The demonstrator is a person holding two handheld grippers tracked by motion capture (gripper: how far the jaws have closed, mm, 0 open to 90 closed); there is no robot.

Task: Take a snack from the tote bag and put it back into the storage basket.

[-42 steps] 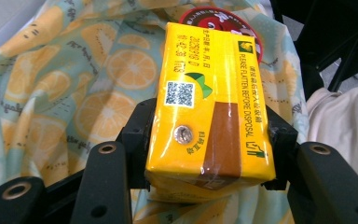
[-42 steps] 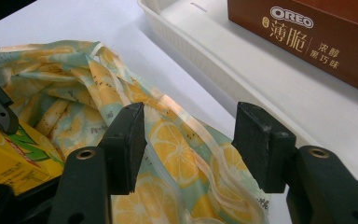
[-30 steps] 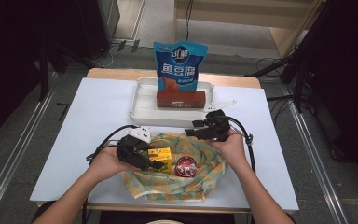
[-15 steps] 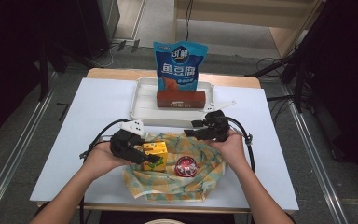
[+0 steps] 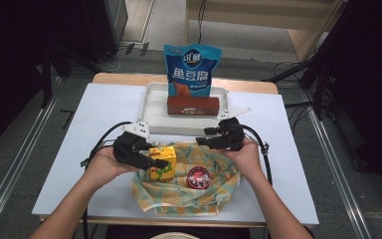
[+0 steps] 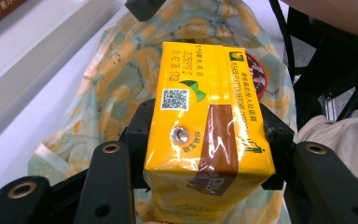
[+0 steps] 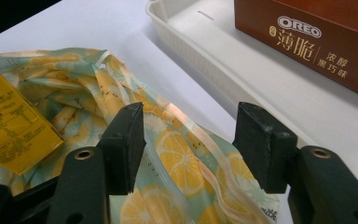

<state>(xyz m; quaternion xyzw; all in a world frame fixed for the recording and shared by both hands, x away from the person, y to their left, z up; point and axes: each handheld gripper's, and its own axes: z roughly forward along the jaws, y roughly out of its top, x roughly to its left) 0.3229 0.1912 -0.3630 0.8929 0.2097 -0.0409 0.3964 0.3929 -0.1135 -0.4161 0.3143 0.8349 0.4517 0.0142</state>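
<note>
A yellow drink carton [image 5: 163,163] hangs just above a lemon-print bag [image 5: 214,191], with my left gripper [image 5: 151,160] shut on its two sides. In the left gripper view the carton [image 6: 200,93] stands between the pads of that gripper [image 6: 207,135], its foil straw hole facing me, over the bag [image 6: 107,93]. My right gripper [image 5: 206,139] is at the bag's far rim. Its jaws [image 7: 193,140] stand open above the bag's edge [image 7: 182,172] and do not press on it. A round red-topped tin [image 5: 197,177] lies inside the bag.
A white tray [image 5: 154,107] sits behind the bag and holds a brown Oreo box [image 5: 193,105], with a blue snack pouch [image 5: 192,69] upright behind it. The right gripper view has the tray's wall [image 7: 242,74] and the box [image 7: 317,42] close by.
My left gripper has lifted the yellow carton up out of the bag and a little to the left. The right gripper has stayed at the bag's rim.
</note>
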